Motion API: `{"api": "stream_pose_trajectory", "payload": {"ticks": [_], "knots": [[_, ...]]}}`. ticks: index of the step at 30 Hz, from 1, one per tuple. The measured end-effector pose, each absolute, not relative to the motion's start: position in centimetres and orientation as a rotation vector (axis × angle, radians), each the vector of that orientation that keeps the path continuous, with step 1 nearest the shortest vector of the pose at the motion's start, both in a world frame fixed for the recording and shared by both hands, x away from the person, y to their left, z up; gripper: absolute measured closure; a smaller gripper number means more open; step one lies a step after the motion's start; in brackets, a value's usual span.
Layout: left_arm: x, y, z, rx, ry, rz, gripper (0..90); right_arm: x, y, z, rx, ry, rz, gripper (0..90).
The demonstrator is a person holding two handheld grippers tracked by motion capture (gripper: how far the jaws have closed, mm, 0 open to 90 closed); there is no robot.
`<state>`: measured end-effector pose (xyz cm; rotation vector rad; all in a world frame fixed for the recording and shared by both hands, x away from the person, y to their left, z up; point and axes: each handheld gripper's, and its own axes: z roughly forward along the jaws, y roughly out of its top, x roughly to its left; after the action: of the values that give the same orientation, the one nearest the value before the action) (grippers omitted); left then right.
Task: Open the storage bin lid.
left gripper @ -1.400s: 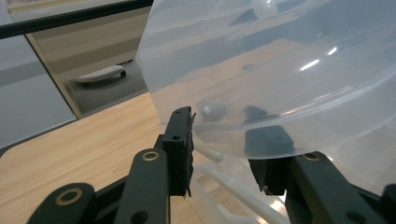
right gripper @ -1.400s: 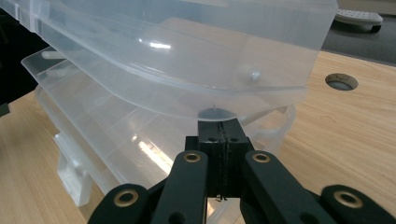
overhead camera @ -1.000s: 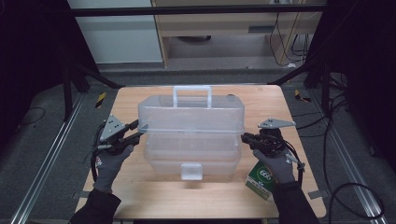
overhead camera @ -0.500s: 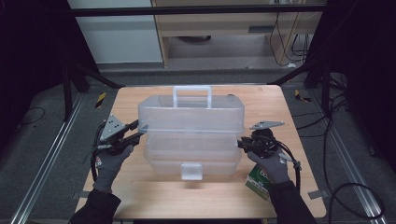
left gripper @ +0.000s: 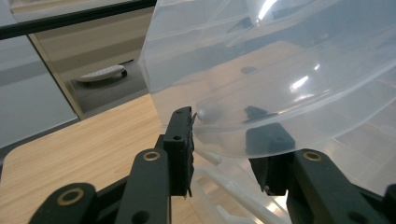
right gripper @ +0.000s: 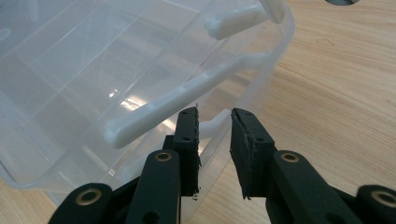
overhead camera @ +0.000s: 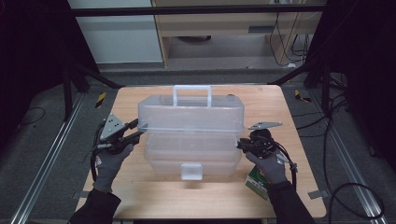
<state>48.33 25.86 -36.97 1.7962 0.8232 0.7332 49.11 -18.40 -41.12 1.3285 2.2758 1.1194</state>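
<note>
The clear tiered storage box (overhead camera: 191, 135) stood mid-frame on the table (overhead camera: 289, 196), its raised top tray pinched at the left rim by the left gripper (overhead camera: 133, 130), while the right gripper (overhead camera: 239, 145), jaws narrowly apart and empty, likely next needed to clamp the swing arm (right gripper: 187, 100).

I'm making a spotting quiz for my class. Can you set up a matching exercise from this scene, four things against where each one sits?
Things:
1. handle
2. front latch
3. green packet
4. yellow-and-black striped piece

Places:
A. on the floor, left of the table
B. at the table's near right corner
C. on top of the clear box
D. low on the clear box's near side

Pairs: 1-C, 2-D, 3-B, 4-A
</note>
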Motion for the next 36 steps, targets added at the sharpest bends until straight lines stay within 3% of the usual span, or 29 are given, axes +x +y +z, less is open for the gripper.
{"api": "stream_pose_trajectory", "payload": {"ticks": [36], "knots": [[51.8, 25.0, -33.3, 1.710, 0.891, 0.774, 64.6, 49.3, -18.8, -41.2, 1.354, 2.277, 1.136, 73.3]]}}
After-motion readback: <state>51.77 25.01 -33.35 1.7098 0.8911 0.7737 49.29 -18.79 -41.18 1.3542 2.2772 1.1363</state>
